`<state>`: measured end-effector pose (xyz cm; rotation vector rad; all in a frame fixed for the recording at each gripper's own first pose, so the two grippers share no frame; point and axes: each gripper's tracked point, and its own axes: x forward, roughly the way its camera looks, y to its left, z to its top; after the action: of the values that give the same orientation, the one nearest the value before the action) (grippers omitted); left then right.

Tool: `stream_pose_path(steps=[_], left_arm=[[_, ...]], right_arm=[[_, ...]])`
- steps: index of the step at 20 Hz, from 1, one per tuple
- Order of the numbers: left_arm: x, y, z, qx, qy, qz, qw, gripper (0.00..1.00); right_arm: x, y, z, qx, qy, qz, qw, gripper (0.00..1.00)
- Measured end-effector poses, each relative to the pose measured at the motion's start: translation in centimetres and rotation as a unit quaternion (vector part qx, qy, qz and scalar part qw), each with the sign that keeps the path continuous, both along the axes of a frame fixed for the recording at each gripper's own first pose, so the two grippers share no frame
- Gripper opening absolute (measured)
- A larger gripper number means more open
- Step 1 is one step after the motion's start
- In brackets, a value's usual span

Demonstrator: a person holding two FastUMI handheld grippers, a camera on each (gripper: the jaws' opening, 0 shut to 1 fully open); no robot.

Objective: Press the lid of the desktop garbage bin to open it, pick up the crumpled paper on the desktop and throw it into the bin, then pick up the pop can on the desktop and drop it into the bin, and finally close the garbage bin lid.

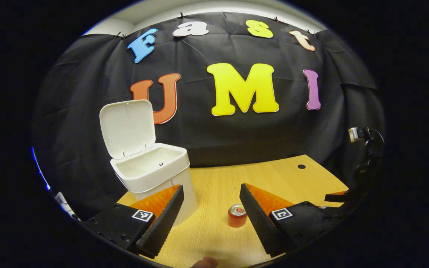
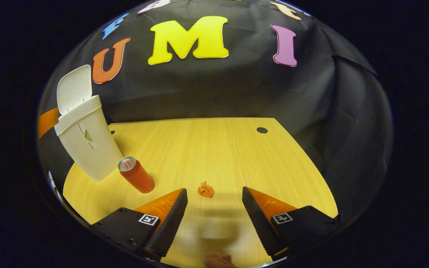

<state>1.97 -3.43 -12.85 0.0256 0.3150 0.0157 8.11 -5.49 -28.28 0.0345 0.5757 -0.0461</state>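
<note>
Jaws wide apart on both grippers, left gripper [image 1: 211,201] and right gripper [image 2: 214,204], nothing held. Bin [image 1: 155,175] stands far left on the desk [image 2: 218,149], lid [image 1: 127,126] up. Pop can [image 2: 136,175] upright just beside it; crumpled paper [image 2: 206,190] lies near, between the right jaws' tips.

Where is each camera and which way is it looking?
Left gripper view: rides the left gripper, above the table, facing the open bin and can; a fingertip shows at bottom.
Right gripper view: rides the right gripper, looking down at the paper; fingertips at bottom.
Both show the bin, can and table.
</note>
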Motion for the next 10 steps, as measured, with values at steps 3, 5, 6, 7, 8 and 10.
stream_pose_path(steps=[3, 5, 6, 7, 8, 10], left_arm=[[-0.2, 0.0, -2.2, 0.011, 0.030, 0.002, 0.999, 0.99], [0.0, 0.0, -3.3, 0.013, 0.043, 0.000, 0.999, 0.99], [0.1, 0.0, -3.8, 0.015, 0.050, 0.000, 0.999, 0.99], [0.3, 0.0, -4.4, 0.017, 0.057, 0.001, 0.998, 0.99], [0.6, 0.1, -4.9, 0.017, 0.063, 0.002, 0.998, 0.99], [1.0, 0.1, -5.8, 0.014, 0.074, 0.004, 0.997, 0.99]], right_arm=[[1.4, 0.2, -2.6, -0.003, 0.023, 0.004, 1.000, 0.94], [2.4, 0.3, -4.2, -0.007, 0.040, 0.006, 0.999, 0.94], [2.9, 0.6, -5.0, -0.005, 0.048, 0.008, 0.999, 0.94], [3.5, 0.8, -5.7, -0.005, 0.056, 0.009, 0.998, 0.94], [4.1, 0.8, -6.3, -0.005, 0.061, 0.008, 0.998, 0.94], [5.3, 1.0, -7.3, -0.007, 0.070, 0.008, 0.997, 0.94]])
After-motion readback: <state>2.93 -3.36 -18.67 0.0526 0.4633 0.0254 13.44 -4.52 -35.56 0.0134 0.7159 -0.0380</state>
